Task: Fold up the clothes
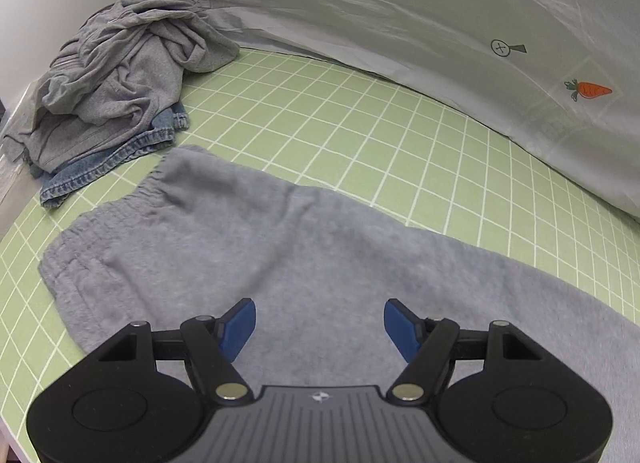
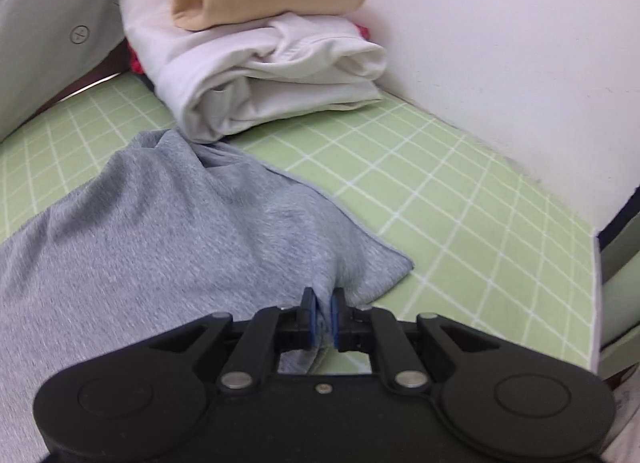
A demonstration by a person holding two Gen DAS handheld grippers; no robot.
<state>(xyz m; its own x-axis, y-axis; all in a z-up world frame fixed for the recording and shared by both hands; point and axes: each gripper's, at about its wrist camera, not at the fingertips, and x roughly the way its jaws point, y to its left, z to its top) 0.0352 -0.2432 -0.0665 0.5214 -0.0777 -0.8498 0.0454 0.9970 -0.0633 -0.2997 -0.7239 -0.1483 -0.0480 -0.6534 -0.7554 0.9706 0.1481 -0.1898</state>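
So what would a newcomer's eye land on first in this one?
The grey sweatpants spread across the green grid mat, with the right gripper shut on a fold of them while the left gripper hangs open above. Next, the piles: crumpled grey clothes on denim at the far left, folded white and beige garments by the wall.

A staged recording workspace, not a lived-in home. A green gridded cutting mat (image 1: 360, 135) covers the desk. At 12 o'clock hangs a marked grey backdrop sheet (image 1: 400, 23), with plain white wall (image 2: 500, 63) at 2 o'clock.
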